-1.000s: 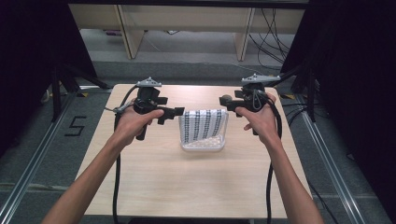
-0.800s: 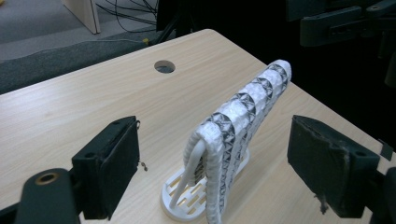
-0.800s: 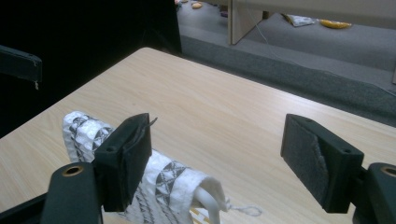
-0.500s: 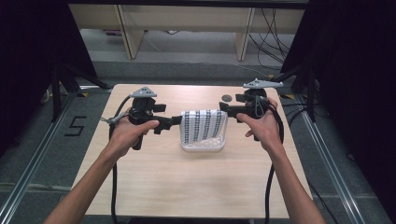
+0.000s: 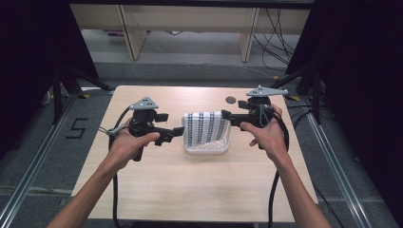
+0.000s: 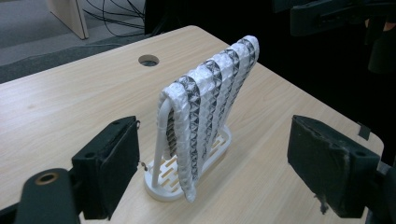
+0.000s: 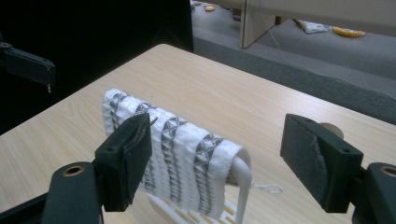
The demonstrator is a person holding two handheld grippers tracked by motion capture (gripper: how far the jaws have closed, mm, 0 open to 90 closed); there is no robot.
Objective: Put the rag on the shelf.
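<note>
A white cloth with black patterned stripes (image 5: pixel 205 127) hangs over a white plastic rack (image 5: pixel 204 149) in the middle of the wooden table. My left gripper (image 5: pixel 178 132) is held level at the cloth's left end, pointing at it. In the left gripper view the open jaws flank the cloth (image 6: pixel 205 98) and the rack's base (image 6: pixel 161 186) without touching. My right gripper (image 5: pixel 225 115) points at the cloth's right end. In the right gripper view its jaws stand open, with the cloth (image 7: pixel 182 154) and the rack's white bar (image 7: pixel 243 191) between and beyond them.
A round hole (image 5: pixel 231 99) is cut in the table top behind the rack, also seen as the hole (image 6: pixel 148 60) in the left gripper view. The table's far edge (image 5: pixel 190 87) borders a grey floor with wooden bench legs and cables. Black cables trail from both grippers.
Both hands have drawn a little toward the near side of the table, so the grippers now sit level with the cloth's ends. The cloth and rack have not moved.
</note>
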